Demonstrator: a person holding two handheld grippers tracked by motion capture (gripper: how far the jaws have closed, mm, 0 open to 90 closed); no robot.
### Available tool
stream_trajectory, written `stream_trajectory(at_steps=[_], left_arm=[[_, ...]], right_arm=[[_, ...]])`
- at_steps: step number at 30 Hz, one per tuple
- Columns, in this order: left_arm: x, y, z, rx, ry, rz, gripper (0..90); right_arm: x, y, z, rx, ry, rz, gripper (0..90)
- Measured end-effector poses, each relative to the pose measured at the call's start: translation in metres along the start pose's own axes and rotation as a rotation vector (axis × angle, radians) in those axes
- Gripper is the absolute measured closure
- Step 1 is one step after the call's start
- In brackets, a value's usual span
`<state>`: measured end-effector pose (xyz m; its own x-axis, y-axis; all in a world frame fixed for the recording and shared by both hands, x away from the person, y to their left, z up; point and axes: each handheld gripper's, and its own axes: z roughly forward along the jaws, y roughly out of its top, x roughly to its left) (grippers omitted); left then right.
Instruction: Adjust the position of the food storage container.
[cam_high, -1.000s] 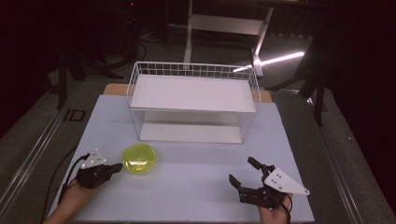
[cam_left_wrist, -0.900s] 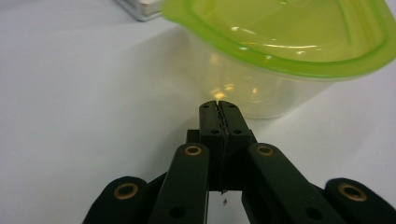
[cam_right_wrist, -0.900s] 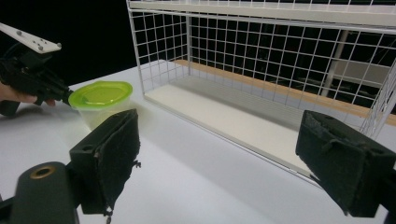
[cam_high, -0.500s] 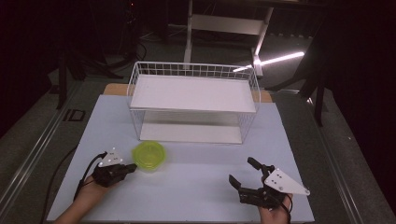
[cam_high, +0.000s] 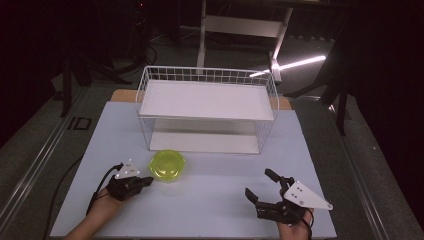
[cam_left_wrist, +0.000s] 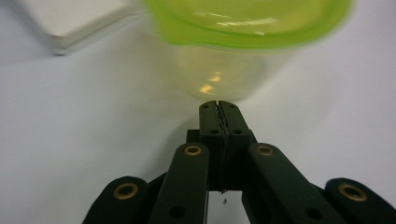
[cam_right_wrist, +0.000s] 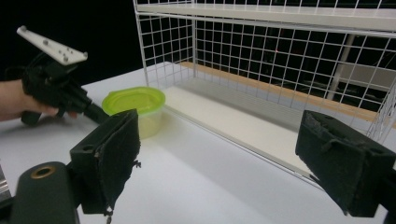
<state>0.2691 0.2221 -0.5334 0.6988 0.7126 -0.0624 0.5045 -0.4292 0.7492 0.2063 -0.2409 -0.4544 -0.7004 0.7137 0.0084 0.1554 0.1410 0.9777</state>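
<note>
Jaws pressed together on my left gripper, tips right against the lidded, translucent lime-green plastic tub standing on the pale desk before the white wire two-shelf rack. I see my right gripper gaping, empty, well apart.

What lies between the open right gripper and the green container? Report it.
Bare table only; the high view shows nothing between the right gripper and the green container.
</note>
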Motion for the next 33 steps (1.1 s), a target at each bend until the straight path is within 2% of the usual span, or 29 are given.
stream_trajectory(at_steps=[4, 9, 12, 17, 23, 28, 30, 33], left_arm=[[0.014, 0.004, 0.001, -0.006, 0.044, -0.019, 90.0], [0.019, 0.013, 0.013, -0.012, 0.043, -0.037, 90.0], [0.014, 0.017, 0.018, -0.007, 0.021, -0.024, 90.0], [-0.002, 0.023, 0.030, 0.014, -0.016, 0.016, 90.0], [-0.020, 0.034, 0.044, 0.023, -0.062, 0.039, 90.0], [-0.025, 0.040, 0.052, 0.037, -0.050, 0.040, 90.0], [-0.023, 0.040, 0.051, 0.037, -0.030, 0.033, 90.0], [-0.020, 0.040, 0.046, 0.012, -0.013, -0.003, 90.0]], right_arm=[[0.001, 0.000, 0.000, -0.005, 0.002, -0.002, 13.7], [0.000, 0.000, 0.000, -0.004, 0.005, 0.004, 13.7], [0.000, 0.000, -0.001, -0.006, 0.004, 0.005, 13.7], [-0.001, 0.000, -0.001, -0.006, 0.006, 0.009, 13.7], [0.000, 0.000, -0.001, -0.007, 0.008, 0.004, 13.7], [0.000, 0.001, -0.002, -0.009, 0.011, 0.004, 13.7], [0.000, 0.001, -0.003, -0.011, 0.009, 0.003, 13.7], [-0.001, 0.001, -0.004, -0.013, 0.008, 0.007, 13.7]])
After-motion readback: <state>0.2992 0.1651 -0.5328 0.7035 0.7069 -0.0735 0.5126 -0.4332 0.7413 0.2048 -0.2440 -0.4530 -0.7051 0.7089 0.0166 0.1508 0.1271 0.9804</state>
